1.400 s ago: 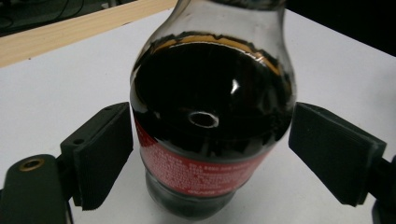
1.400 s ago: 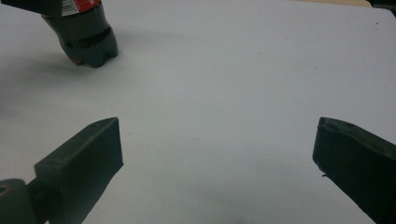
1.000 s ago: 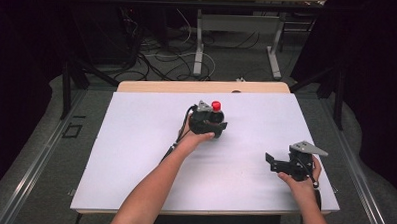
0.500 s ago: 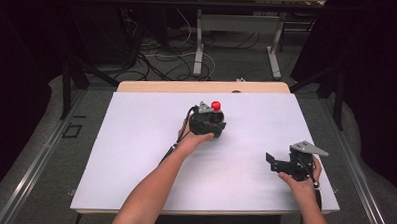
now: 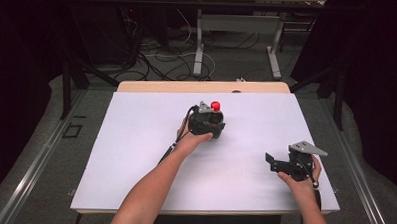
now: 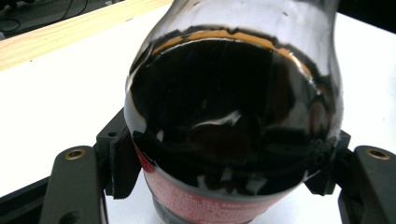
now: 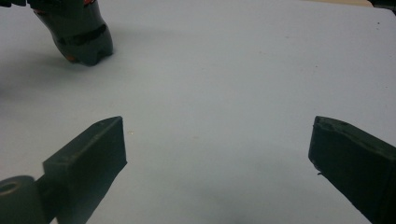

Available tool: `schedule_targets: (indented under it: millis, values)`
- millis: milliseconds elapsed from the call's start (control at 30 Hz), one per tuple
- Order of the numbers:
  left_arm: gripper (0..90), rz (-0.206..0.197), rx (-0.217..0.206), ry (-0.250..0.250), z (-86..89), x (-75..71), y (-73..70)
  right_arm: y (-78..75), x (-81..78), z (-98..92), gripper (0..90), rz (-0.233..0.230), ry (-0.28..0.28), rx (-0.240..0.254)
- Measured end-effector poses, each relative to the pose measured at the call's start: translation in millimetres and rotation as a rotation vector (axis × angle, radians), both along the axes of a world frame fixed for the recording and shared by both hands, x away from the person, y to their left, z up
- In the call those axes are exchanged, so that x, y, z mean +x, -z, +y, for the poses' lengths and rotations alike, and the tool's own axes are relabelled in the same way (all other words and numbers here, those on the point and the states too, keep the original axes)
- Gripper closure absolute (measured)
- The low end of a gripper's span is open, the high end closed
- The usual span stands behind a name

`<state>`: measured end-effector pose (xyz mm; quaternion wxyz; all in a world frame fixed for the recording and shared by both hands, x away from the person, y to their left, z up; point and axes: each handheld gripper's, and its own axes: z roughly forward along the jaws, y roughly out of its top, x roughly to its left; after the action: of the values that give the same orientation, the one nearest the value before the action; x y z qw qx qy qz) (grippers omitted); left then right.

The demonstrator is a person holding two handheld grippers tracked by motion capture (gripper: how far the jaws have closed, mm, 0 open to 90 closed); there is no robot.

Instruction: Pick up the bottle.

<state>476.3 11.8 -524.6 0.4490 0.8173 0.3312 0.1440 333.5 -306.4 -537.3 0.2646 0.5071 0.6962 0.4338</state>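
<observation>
A dark cola bottle [image 6: 233,116] with a red label and a red cap [image 5: 215,106] stands near the middle of the white table [image 5: 135,155]. My left gripper [image 5: 206,123] is shut on its body, with the ribbed pads [image 6: 122,165] pressed against both sides just above the label. The bottle's base [image 7: 84,39] is at the table surface in the right gripper view, far off at the upper left. My right gripper [image 5: 270,163] is low over the table's front right with its jaws pointing left. It is open [image 7: 217,144], with nothing between its fingers [image 7: 98,149].
A wooden strip [image 5: 202,86] runs along the table's far edge. Behind it are table legs [image 5: 199,47] and loose cables [image 5: 153,55] on the floor. Dark curtains close in both sides.
</observation>
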Motion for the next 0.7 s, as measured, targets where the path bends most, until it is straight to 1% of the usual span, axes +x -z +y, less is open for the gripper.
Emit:
schedule_targets:
  millis: [33, 67, 100, 133, 167, 200, 233, 267, 333, 367, 400, 433, 467, 500, 533, 567, 600, 633, 667, 700]
  values:
    - [29.0, 0.0, -0.002, 0.006, 0.7, -1.1, -1.7, -1.1, -1.0, 1.1, 7.6, 0.006, -0.001, -0.001]
    - [29.0, -0.002, -0.011, 0.009, 0.8, -2.9, -3.4, -1.9, -1.4, 0.7, 9.4, -0.004, -0.012, -0.022]
    - [29.0, 0.002, -0.009, 0.024, 1.8, -4.4, -6.5, -2.5, -1.8, 2.8, 12.0, -0.01, -0.009, -0.02]
    - [29.1, -0.001, -0.008, 0.034, 2.2, -6.9, -8.7, -4.1, -2.6, 3.4, 15.6, -0.011, -0.02, -0.029]
    - [29.1, 0.001, -0.008, 0.043, 2.6, -9.8, -11.7, -5.2, -3.0, 5.1, 15.7, -0.019, -0.031, -0.028]
    - [29.1, 0.001, -0.008, 0.043, 2.6, -9.8, -11.7, -6.1, -3.4, 7.7, 15.9, -0.031, -0.031, -0.025]
    - [29.1, -0.011, -0.021, 0.06, 3.0, -17.0, -17.2, -8.3, -4.6, 9.3, 16.7, -0.018, -0.043, -0.02]
    - [29.1, -0.015, -0.02, 0.068, 3.8, -20.4, -19.9, -10.0, -4.4, 10.9, 18.9, -0.035, -0.066, -0.028]
    - [29.1, -0.014, -0.029, 0.085, 6.0, -28.0, -26.3, -14.8, -7.9, 15.3, 23.2, -0.042, -0.095, -0.031]
    - [29.1, -0.016, -0.023, 0.094, 7.2, -31.1, -29.0, -17.2, -9.0, 17.3, 25.4, -0.047, -0.111, -0.026]
    - [29.1, -0.015, -0.019, 0.102, 8.6, -35.2, -31.6, -19.5, -9.9, 19.4, 26.4, -0.055, -0.114, -0.022]
    - [29.1, -0.024, -0.018, 0.106, 9.9, -38.9, -33.9, -22.1, -10.5, 21.8, 28.5, -0.059, -0.131, -0.008]
    - [29.1, -0.012, -0.015, 0.115, 11.5, -44.0, -36.6, -24.7, -11.6, 24.9, 30.8, -0.051, -0.143, 0.013]
    - [29.1, -0.026, -0.012, 0.121, 13.0, -46.6, -38.2, -28.9, -13.3, 27.1, 31.6, -0.032, -0.161, 0.019]
    - [29.1, -0.02, -0.012, 0.128, 15.0, -50.7, -40.3, -31.6, -14.3, 29.9, 32.2, -0.03, -0.166, 0.029]
    - [29.1, -0.017, -0.013, 0.13, 16.9, -54.5, -42.0, -35.1, -15.4, 33.2, 33.7, -0.039, -0.162, 0.022]
    - [29.1, -0.027, -0.009, 0.136, 18.9, -57.3, -43.5, -39.0, -17.0, 36.1, 34.6, -0.034, -0.182, 0.031]
    - [29.1, -0.025, -0.011, 0.141, 20.3, -60.4, -44.2, -42.4, -17.7, 39.4, 35.1, -0.047, -0.193, 0.037]
    - [29.1, -0.014, -0.016, 0.145, 22.1, -64.7, -45.1, -45.8, -18.9, 42.2, 35.6, -0.052, -0.203, 0.038]
    - [29.1, -0.012, -0.012, 0.151, 23.9, -67.4, -45.8, -49.7, -19.7, 46.8, 35.8, -0.071, -0.227, 0.044]
